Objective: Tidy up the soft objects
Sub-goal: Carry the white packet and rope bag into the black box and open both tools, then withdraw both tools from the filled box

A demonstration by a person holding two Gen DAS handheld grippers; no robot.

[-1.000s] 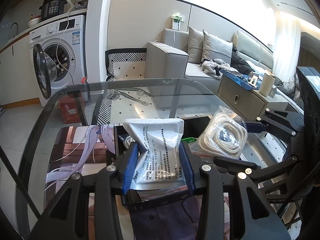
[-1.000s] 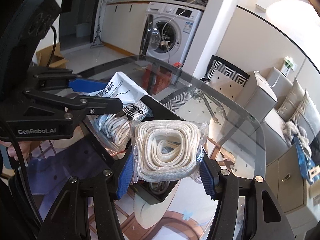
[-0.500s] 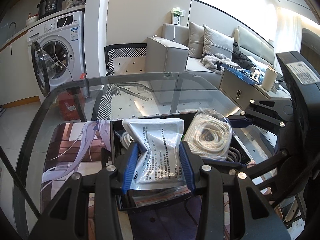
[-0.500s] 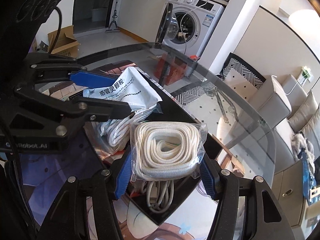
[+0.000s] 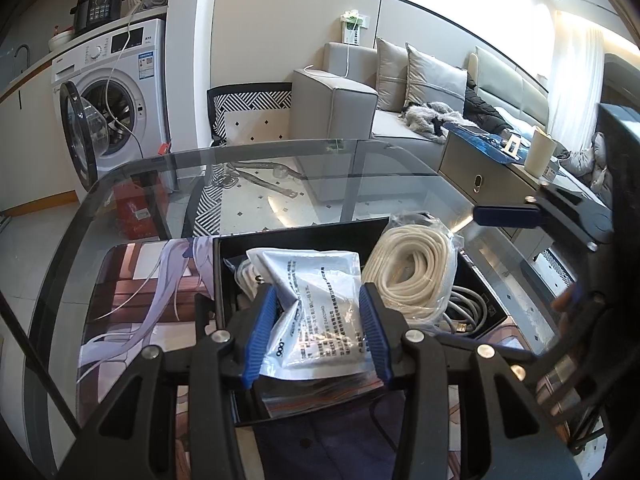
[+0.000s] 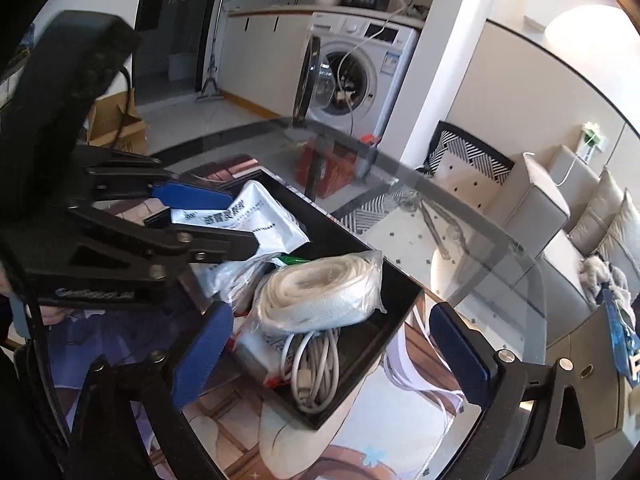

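One black tray (image 6: 394, 312) sits on the printed mat (image 5: 132, 304) that covers part of the glass table (image 5: 280, 168), and everything else is placed against it. Two grippers are at the tray. The left gripper (image 5: 318, 330) is clenched on one white printed pouch (image 5: 320, 312), its two blue pads pressing the pouch's sides; the pouch hangs over the near-left part of the tray, above the other contents. In the right wrist view the same pouch (image 6: 248, 220) shows between the left gripper's (image 6: 224, 220) pads, over the tray's far-left corner.

The right gripper (image 6: 332, 344) is released: its jaws have just been opening and now stand wide, one blue pad at each side of the tray's near end, touching nothing. Between them, but free of both pads, lies one bagged coil of white rope (image 6: 320, 296), resting inside the tray on top of one bundle of grey USB cable (image 6: 316, 364). From the left wrist camera the rope coil (image 5: 412, 272) fills the tray's right half, with the cable (image 5: 464, 312) showing at its near-right edge.

Under the pouch and coil there seems to be at least one more clear bag with white cord in it (image 6: 236, 280), though it is too covered to count surely. One green scrap (image 6: 294, 260) peeks out at the tray's middle.
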